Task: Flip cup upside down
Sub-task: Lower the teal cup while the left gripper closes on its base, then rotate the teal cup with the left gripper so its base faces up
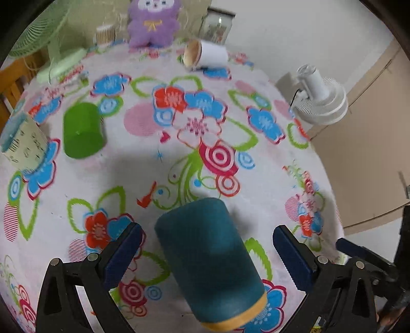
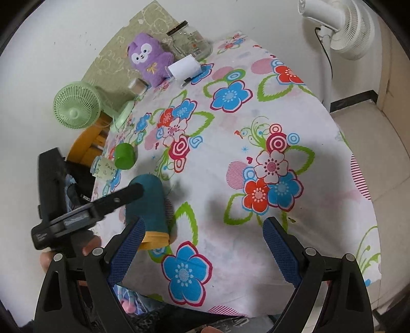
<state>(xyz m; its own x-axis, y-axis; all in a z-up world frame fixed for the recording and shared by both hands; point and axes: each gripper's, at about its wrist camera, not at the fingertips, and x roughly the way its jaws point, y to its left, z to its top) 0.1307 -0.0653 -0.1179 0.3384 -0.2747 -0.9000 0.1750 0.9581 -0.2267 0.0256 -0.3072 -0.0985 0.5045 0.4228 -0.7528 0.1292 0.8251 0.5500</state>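
Note:
A dark teal cup with a yellow rim band stands upside down on the floral tablecloth, rim on the cloth and base up. My left gripper is open, with one blue pad on each side of the cup and a gap to each. In the right wrist view the same cup stands at the left, with the left gripper's finger across it. My right gripper is open and empty above the cloth, to the right of the cup.
A green cup and a printed paper cup stand at the left. A white cup lies on its side at the far edge, near a purple plush and a glass jar. A green fan and a white fan flank the table.

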